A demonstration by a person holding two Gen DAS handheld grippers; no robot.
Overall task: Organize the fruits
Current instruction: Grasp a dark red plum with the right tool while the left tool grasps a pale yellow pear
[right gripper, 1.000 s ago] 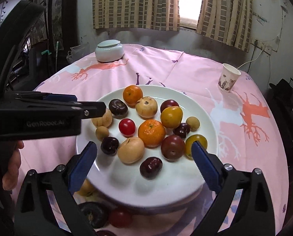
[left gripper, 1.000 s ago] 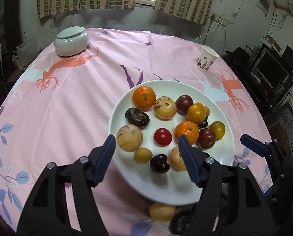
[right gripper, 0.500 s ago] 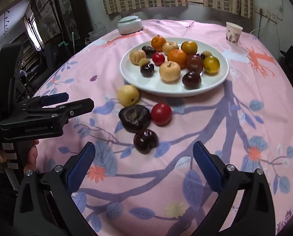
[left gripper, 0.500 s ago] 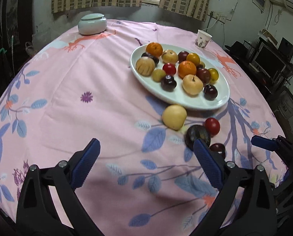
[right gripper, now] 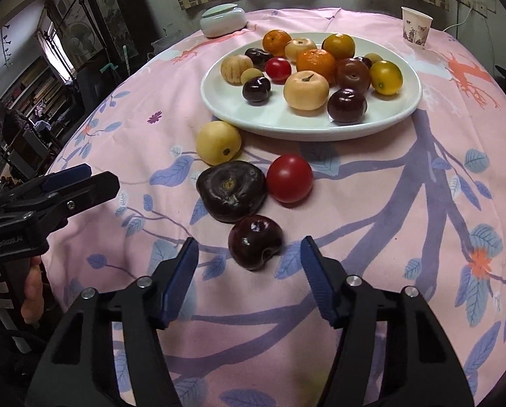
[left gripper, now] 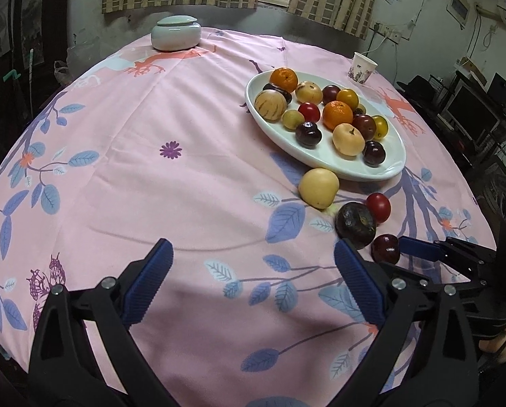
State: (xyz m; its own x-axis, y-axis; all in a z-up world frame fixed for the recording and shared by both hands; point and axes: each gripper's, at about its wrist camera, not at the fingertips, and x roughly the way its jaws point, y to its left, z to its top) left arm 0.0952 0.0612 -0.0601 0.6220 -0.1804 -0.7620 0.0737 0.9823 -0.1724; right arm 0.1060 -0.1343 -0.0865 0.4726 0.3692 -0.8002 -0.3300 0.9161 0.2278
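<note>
Right wrist view | right hand-held gripper (right gripper: 249,268) angled down, closing, dark plum (right gripper: 255,241) ungripped | left hand-held gripper (left gripper: 253,271) released

1. Your right gripper (left gripper: 419,252) shows only one blue pad in the left wrist view; its other finger is hidden.
2. On the plate (right gripper: 232,101), the small dark fruit (right gripper: 364,61) sits mostly behind others.
3. Your hand (right gripper: 32,291) is cut off at the edge.

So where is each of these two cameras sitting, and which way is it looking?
Left wrist: on the left gripper, looking down across the pink tablecloth; its open fingers show, empty.
Right wrist: on the right gripper, aimed at a dark plum; fingers closing, not touching it; a hand shows.
Shared: white plate, loose fruit, each other's gripper.
</note>
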